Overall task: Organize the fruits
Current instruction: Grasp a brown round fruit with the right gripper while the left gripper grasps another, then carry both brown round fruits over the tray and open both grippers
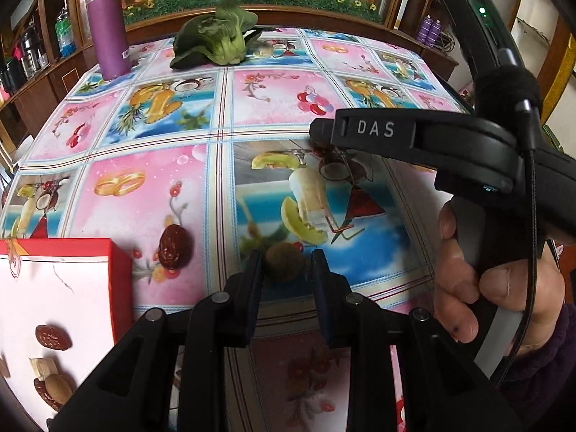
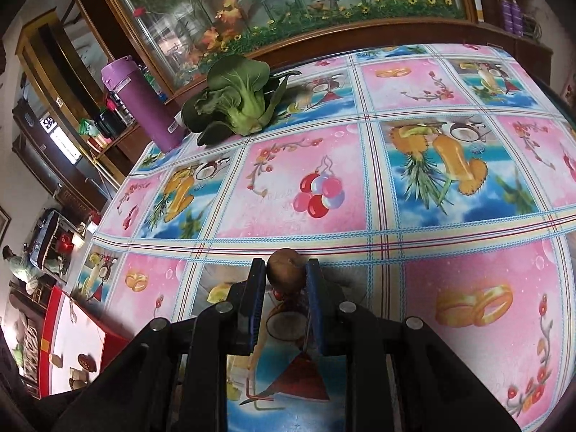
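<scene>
Right fingers (image 2: 286,277) clamped on a small round brown fruit (image 2: 284,270), pads on its left and right sides, held clear above the surface (image 2: 468,216). Left fingers (image 1: 286,262) apart, straddling a fuzzy brown fruit (image 1: 284,264) that lies on the surface; contact not clear. A wrinkled red date (image 1: 173,248) lies just left of it, near the red-rimmed box (image 1: 72,288) at near left, which shows dates and nuts (printed or real, can't tell). Bok choy (image 1: 216,43) and purple flask (image 1: 106,25) sit far left, well apart. Judgement: fruits are light, firm-skinned, round, so they roll; grip across the widest middle, moderate squeeze. Date is softer and sticky; pinch its long sides lightly.
</scene>
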`<state>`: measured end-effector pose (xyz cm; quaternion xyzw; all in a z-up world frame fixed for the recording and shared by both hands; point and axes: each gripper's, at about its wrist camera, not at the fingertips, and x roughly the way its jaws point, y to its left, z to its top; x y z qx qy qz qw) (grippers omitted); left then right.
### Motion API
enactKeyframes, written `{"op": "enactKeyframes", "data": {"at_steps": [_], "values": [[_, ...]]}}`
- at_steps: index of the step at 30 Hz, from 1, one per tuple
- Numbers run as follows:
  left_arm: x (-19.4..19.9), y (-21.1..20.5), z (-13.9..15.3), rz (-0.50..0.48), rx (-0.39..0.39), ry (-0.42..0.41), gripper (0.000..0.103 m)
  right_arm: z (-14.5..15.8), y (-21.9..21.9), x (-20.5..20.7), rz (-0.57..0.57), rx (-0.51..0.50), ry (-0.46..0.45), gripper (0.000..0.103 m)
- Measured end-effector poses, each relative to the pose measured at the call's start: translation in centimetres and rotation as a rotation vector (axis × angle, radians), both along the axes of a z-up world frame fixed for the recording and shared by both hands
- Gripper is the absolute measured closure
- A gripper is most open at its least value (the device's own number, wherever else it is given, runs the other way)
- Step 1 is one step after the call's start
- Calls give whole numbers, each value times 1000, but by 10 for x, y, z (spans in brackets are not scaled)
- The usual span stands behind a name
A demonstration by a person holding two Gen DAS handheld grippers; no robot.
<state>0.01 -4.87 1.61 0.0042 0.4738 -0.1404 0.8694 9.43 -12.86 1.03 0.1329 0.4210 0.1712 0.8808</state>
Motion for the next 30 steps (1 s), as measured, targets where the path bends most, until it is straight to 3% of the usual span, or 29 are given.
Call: {"op": "enactKeyframes", "data": {"at_steps": [9,15,21,30], "values": [[-4,-1,3,34,2,-38,79,10,0,-16,12,14,-18,82],[-39,20,39,59,5,-143,79,37,13,-53,49,35,-111,82],[-95,94,69,148,5,-222,79,53,46,-109,166,111,-149,82],[-177,230,69,450,58,-241,79,68,158,-174,424,116,-153,82]]}}
